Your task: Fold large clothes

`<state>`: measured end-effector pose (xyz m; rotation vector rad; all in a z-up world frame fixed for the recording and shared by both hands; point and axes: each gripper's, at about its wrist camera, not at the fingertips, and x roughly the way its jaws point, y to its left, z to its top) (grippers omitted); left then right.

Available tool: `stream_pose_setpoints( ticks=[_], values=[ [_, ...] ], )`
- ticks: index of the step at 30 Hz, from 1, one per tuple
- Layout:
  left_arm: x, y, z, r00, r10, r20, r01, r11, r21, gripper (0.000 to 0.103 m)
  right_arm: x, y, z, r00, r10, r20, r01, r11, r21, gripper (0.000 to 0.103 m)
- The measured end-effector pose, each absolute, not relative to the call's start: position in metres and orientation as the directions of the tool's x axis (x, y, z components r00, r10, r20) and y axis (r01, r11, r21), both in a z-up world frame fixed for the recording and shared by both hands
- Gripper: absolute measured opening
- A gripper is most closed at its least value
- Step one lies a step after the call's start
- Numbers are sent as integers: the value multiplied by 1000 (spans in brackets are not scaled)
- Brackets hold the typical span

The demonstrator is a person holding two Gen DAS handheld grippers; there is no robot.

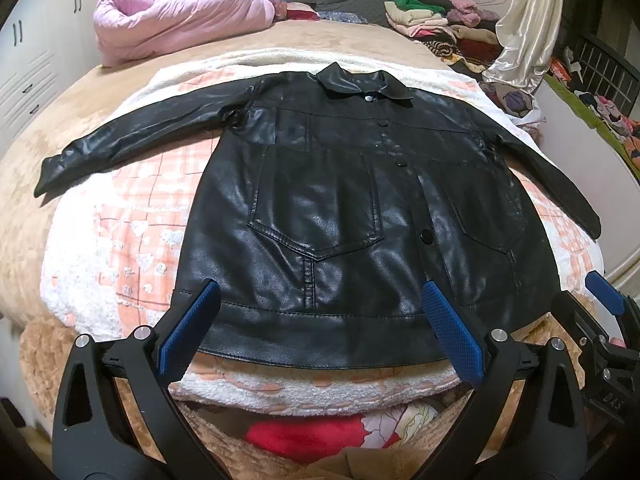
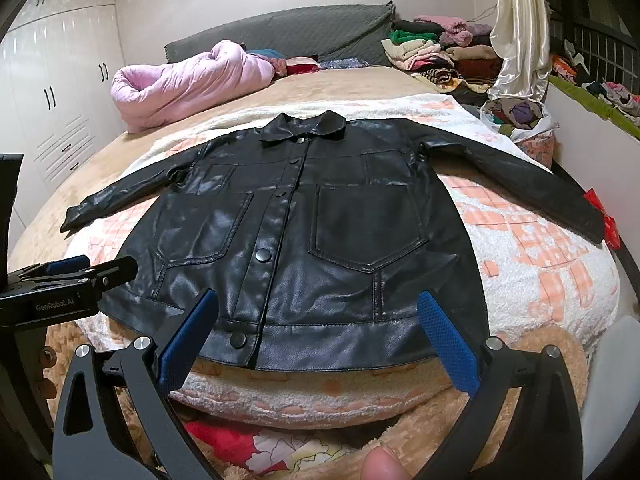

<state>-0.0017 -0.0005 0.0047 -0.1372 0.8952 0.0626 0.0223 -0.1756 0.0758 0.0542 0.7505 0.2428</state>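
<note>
A black leather jacket (image 1: 340, 208) lies flat and buttoned, front up, on a white and orange checked blanket (image 1: 132, 216), collar far, both sleeves spread out to the sides. My left gripper (image 1: 320, 296) is open and empty, hovering above the jacket's near hem, left of the button line. My right gripper (image 2: 320, 304) is open and empty above the near hem of the jacket (image 2: 320, 224), right of the button line. The right gripper also shows at the right edge of the left wrist view (image 1: 604, 292). The left gripper shows at the left edge of the right wrist view (image 2: 68, 270).
The blanket (image 2: 540, 264) covers a tan plush bed (image 1: 360, 36). A pink quilt (image 1: 176, 16) lies rolled at the far left. Piled clothes (image 1: 436, 20) sit at the far right by a cream curtain (image 1: 520, 24). White wardrobes (image 2: 60, 92) stand left. A red floral cloth (image 1: 320, 436) lies at the near edge.
</note>
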Motion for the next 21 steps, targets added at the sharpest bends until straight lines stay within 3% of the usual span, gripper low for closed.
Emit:
stream_pose_setpoints(
  ticks=[21],
  values=[
    [0,-3,4,625,1,-780,-104,991,-82,94,24,-179,78,707,234,-668,-189,972,141,99]
  ],
)
